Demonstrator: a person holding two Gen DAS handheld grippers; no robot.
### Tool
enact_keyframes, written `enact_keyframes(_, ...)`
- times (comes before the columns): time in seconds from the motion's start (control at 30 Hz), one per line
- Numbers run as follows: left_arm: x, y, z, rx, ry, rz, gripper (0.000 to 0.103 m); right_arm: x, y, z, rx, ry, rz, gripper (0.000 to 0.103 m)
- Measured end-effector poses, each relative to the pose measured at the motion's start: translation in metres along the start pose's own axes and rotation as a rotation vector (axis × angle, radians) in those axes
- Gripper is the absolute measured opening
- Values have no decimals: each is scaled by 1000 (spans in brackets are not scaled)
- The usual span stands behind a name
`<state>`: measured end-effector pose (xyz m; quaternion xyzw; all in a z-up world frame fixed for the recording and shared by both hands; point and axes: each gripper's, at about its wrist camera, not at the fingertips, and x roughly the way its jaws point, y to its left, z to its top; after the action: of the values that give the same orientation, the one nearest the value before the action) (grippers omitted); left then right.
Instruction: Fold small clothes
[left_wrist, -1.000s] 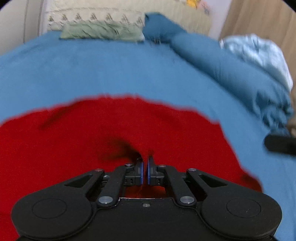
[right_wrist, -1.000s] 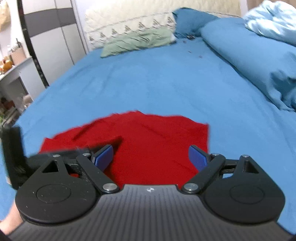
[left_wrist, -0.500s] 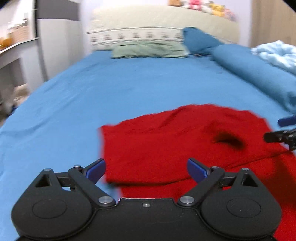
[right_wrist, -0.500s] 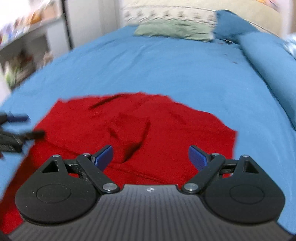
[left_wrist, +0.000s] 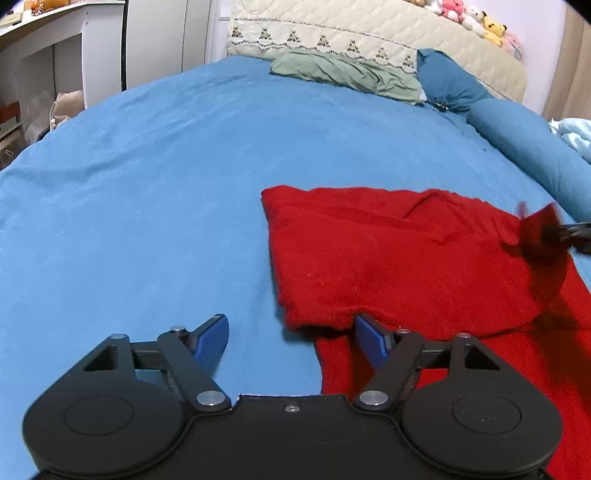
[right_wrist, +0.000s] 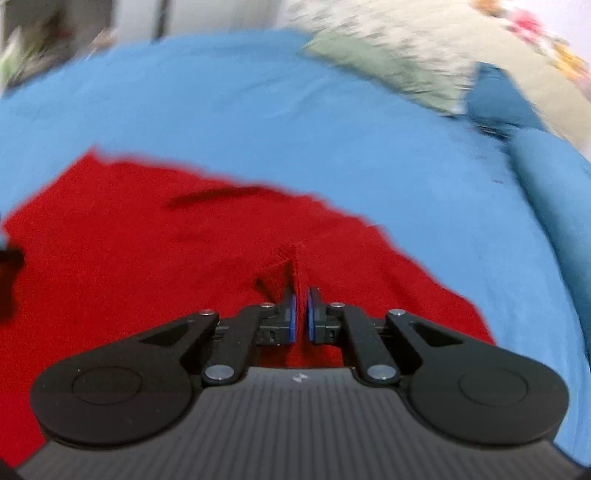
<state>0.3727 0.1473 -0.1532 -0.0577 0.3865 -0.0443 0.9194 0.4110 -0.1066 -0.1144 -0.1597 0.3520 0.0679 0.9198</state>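
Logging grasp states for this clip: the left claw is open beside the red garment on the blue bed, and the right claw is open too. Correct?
Not quite. The right claw is shut, pinching a raised fold of the red garment, as the right wrist view shows. The left claw is indeed open at the garment's edge on the blue bed.

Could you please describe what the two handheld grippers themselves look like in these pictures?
Both look alike. The left gripper has a matte black body with two round housings, black linkage bars joined by silver screws, and blue pads on its fingers. The right gripper has the same black links, silver screws and blue pads, plus a ribbed grey body with a small white mark. No cables or sleeves show.
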Motion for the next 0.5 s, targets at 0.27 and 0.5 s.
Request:
enact_keyframes(0.27,3,-14,-5,68,-5,-71,77,-34,-78,6,223,-112,-88,20)
enact_keyframes(0.5,16,-22,-1,72,-31,-43,77,-44,-106,19,298,-146,-103,20)
